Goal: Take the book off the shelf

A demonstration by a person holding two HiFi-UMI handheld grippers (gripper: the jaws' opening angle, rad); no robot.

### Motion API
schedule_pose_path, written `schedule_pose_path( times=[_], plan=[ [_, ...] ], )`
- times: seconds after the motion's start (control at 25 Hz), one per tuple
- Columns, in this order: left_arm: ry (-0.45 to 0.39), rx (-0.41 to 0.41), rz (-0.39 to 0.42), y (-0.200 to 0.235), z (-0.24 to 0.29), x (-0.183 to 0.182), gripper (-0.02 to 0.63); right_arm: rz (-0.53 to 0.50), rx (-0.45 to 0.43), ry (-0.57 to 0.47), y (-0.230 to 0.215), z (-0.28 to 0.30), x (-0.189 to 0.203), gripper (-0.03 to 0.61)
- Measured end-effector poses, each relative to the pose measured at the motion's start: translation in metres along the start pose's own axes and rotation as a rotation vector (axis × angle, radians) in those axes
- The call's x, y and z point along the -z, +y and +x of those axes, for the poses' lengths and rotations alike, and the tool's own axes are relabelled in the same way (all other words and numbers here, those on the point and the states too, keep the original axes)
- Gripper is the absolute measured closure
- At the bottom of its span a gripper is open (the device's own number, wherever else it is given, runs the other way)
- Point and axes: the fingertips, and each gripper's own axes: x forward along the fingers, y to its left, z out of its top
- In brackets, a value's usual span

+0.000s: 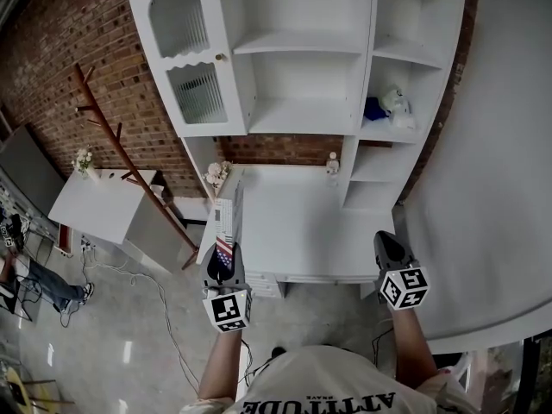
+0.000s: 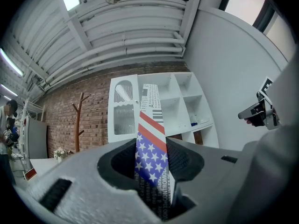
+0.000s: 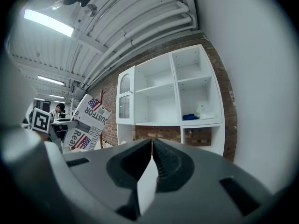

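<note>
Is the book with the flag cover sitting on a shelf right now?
No, the book is clamped in the left gripper, out from the white shelf unit.

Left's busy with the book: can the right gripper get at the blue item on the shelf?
Probably yes: the blue item sits in an open compartment, nothing in front; right gripper must open its shut jaws first.

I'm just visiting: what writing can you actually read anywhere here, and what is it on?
"USTFOR" and "Rea": on the book cover, right gripper view.
"CONTROMO": on the book's narrow side, left gripper view.
"ATTITUDE": on the person's shirt, upside down in the head view.
The book's finer print is too small to read.
</note>
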Motion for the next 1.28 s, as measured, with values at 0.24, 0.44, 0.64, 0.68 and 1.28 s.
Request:
schedule_pose_path(
  times=[0.24, 0.44, 0.64, 0.68, 1.28],
  plan=[
    [-0.01, -0.002, -0.011, -0.0021, -0.0004, 0.0005, 0.437, 0.004, 0.006, -0.013, -0.0005, -0.0031, -0.0008, 0.548],
    [-0.01, 0.0, -0.02, -0.0033, -0.0023, 0.0012, 0.437, 0.01, 0.015, -0.01, -0.0037, -0.0058, -0.0001, 0.548],
    [-0.009, 0.015, -0.025, -0.0071, -0.004, 0.0016, 0.437, 0.012, 0.012, -0.008, -0.0003, -0.0075, -0.0004, 0.548],
    [-0.008, 0.02, -0.026, -0.008, -0.0042, 0.0011, 0.437, 0.013, 0.012, -0.009, 0.0004, -0.0078, -0.0012, 0.548],
    [-0.014, 0.028, -0.036, -0.0109, -0.0047, 0.0, 0.437, 0.044, 0.006, -0.015, 0.003, -0.01, -0.0009, 0.548]
  ],
)
